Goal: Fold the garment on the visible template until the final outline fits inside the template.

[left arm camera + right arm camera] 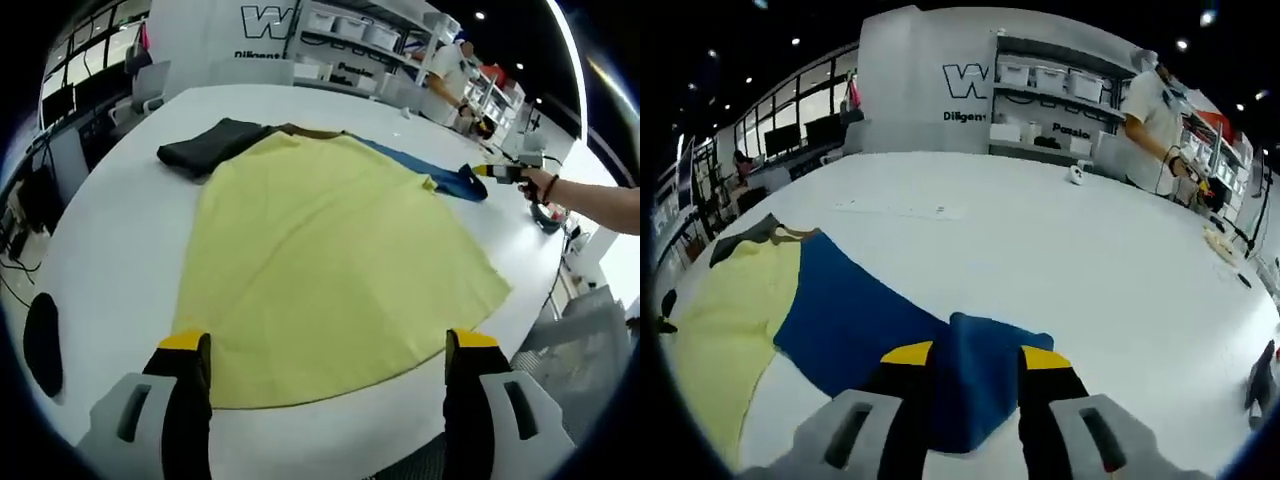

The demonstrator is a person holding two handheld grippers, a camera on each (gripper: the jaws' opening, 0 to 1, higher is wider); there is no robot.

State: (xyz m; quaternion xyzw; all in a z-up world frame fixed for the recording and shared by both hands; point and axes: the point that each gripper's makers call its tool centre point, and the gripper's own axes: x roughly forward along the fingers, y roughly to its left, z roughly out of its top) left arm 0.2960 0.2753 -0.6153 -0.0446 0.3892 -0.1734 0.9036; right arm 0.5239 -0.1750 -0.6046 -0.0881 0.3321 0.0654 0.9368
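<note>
On the white bench [120, 250] the yellow garment [330, 270] lies spread almost flat, its near hem just ahead of the left tongs [327, 375], whose jaws stand wide apart and hold nothing. By my reckoning the folding has barely begun: no fold shows in the yellow cloth, and I cannot make out any template outline around it. A blue cloth [420, 168] pokes out from beneath its far edge, beside a dark grey garment [212, 146].

From the right gripper view, the right tongs [962, 362] are clamped on a bunched corner of that blue cloth [855, 315], something the left gripper view gives only as a distant hand [540, 185] with a tool at the blue tip. The left gripper view alone gives the yellow piece's whole spread; the right one catches just a strip of it [725, 320]
</note>
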